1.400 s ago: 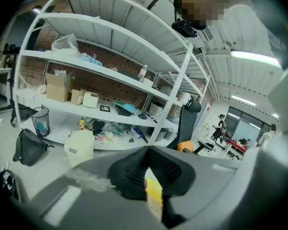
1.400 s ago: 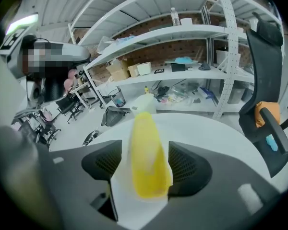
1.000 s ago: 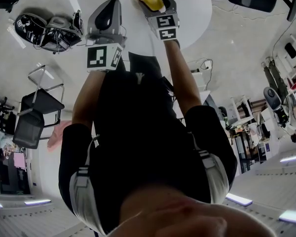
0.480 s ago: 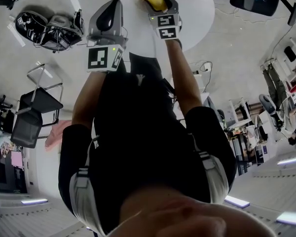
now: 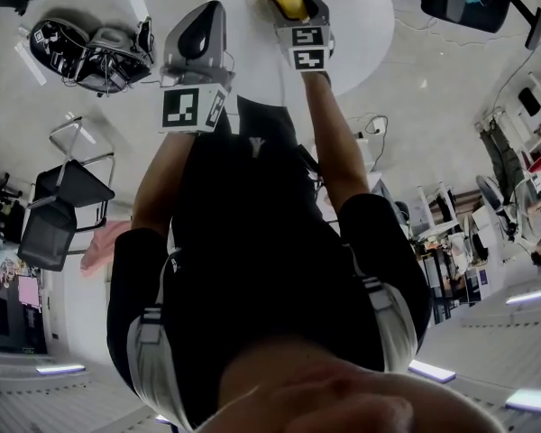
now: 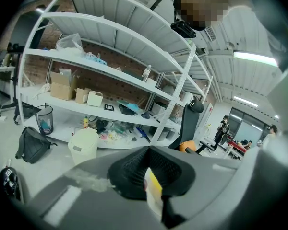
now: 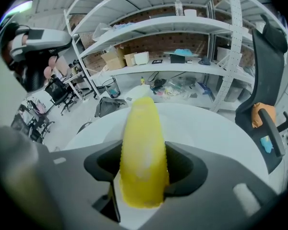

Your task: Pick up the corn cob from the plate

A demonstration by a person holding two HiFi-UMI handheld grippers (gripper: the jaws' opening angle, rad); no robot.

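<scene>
On the left of the head view, a pile of black equipment [image 5: 86, 48] and a folding chair [image 5: 68, 201] stand on the grey floor.

Next to the right, the left gripper [image 5: 201, 21] is held near the left edge of the round white table [image 5: 356, 34], with its marker cube facing the camera. The left gripper view shows its jaws together, with nothing held between them. White shelving [image 6: 110, 75] loaded with boxes stands beyond them.

Further right, the right gripper [image 5: 293, 5] reaches over the table and is tilted downward. Its jaws are closing with the corn cob [image 7: 141, 147] between them. In the right gripper view, both serrated pad edges meet the sides of the cob at its thick end. The cob lies lengthwise along the jaws, with its tapered tip pointing away from the gripper across the tabletop. White surface shows directly below the cob. The plate cannot be told apart from the tabletop, and it cannot be told whether the cob is lifted.

At the far right of the right gripper view, a black office chair [image 7: 273, 71] stands beside the table.
</scene>
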